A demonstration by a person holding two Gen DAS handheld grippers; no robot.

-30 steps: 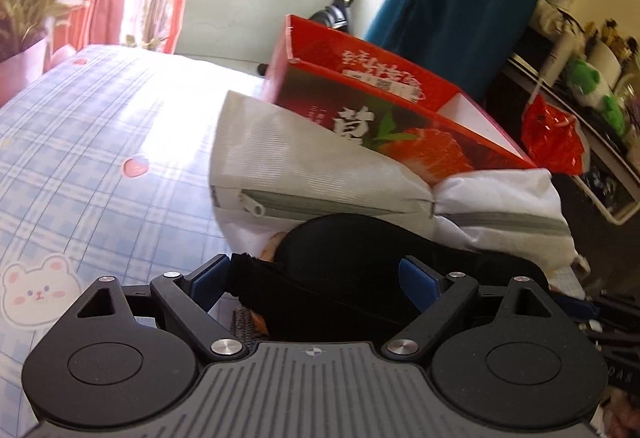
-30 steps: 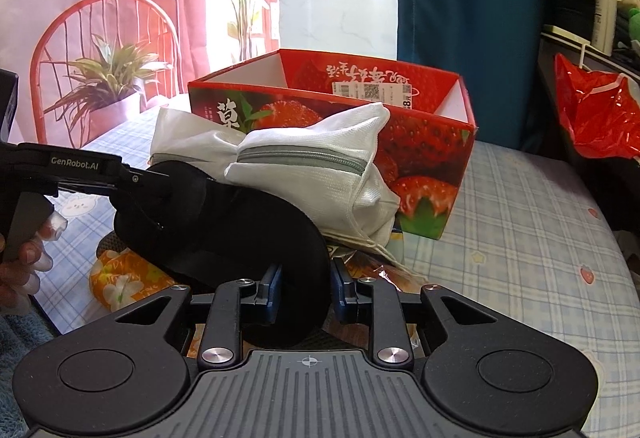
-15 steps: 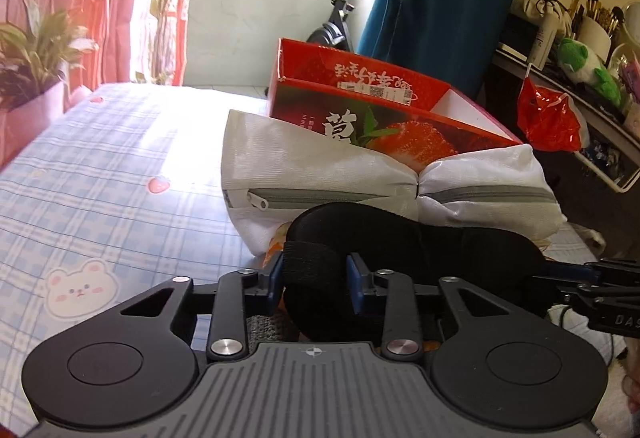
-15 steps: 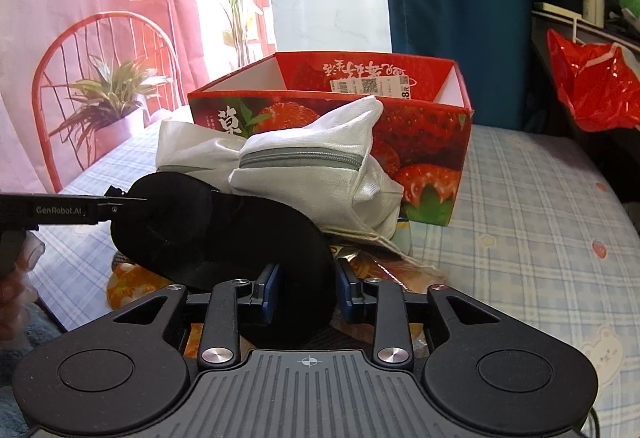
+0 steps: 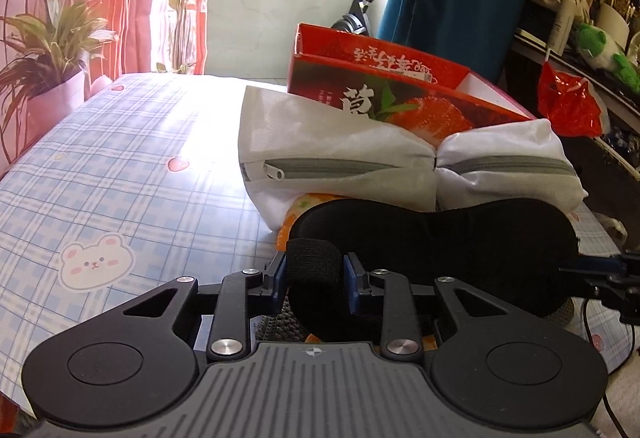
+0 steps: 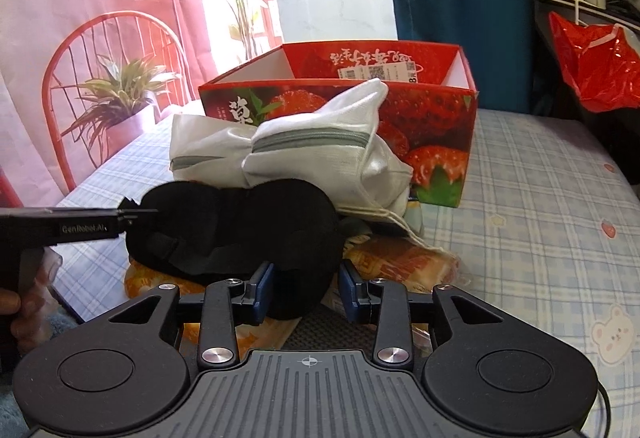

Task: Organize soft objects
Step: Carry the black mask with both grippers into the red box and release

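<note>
The sleep mask [image 5: 460, 238], black and soft, is held up just above the bed [image 5: 120, 178], in front of a white zip bag [image 5: 340, 158] and a red strawberry box [image 5: 400, 94]. Orange wrapped things [image 6: 400, 258] lie under it.

The bed has a blue check sheet with a little bear on it. The box stands open at the back, and the white bag leans against its front wall.

The left gripper [image 5: 314, 272] pinches the mask's strap. The strap sits snug between the blue pads [image 5: 279, 274], which stand only a little apart.

The right gripper [image 6: 306, 288] is at the other end of the mask. Its left pad touches the black cloth. Its right pad [image 6: 348, 288] has a gap beside it, so the mask is between the pads but is not squeezed.
</note>
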